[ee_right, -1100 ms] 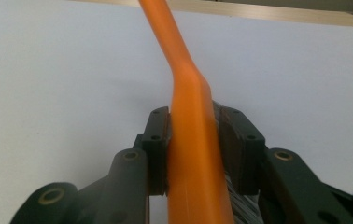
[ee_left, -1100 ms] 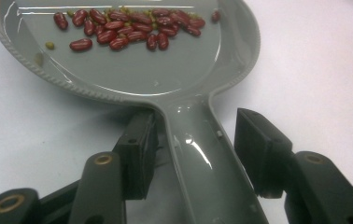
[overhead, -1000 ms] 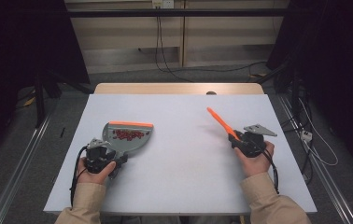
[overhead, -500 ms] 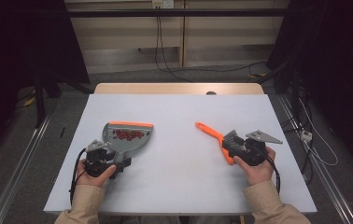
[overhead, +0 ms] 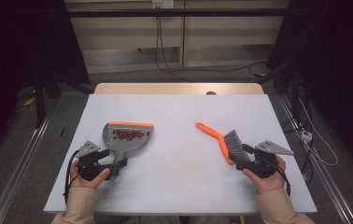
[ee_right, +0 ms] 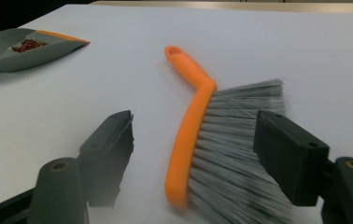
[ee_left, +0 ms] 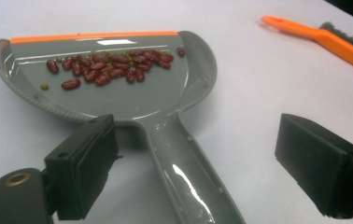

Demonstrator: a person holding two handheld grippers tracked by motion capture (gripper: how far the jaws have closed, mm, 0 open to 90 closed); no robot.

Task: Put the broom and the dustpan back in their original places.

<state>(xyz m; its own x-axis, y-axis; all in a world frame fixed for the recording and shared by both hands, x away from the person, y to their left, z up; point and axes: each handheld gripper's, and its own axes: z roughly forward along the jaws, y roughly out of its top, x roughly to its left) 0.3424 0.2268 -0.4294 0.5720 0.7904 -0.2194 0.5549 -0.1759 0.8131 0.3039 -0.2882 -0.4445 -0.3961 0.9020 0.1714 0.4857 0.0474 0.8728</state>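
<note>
While the white table (overhead: 179,130) spreads out ahead of both hands, the grey dustpan (ee_left: 118,88) lies flat in front of the left gripper (ee_left: 207,168), its handle running back between the wide-apart jaws, which do not clamp it. The orange brush (ee_right: 198,116) rests on its side between the spread jaws of the right gripper (ee_right: 207,158), bristles toward one jaw, unheld. Red beans (ee_left: 109,70) sit in the pan, near its orange lip.

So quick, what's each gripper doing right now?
Left gripper: open, jaws astride the dustpan handle.
Right gripper: open, brush lying between its jaws.
</note>
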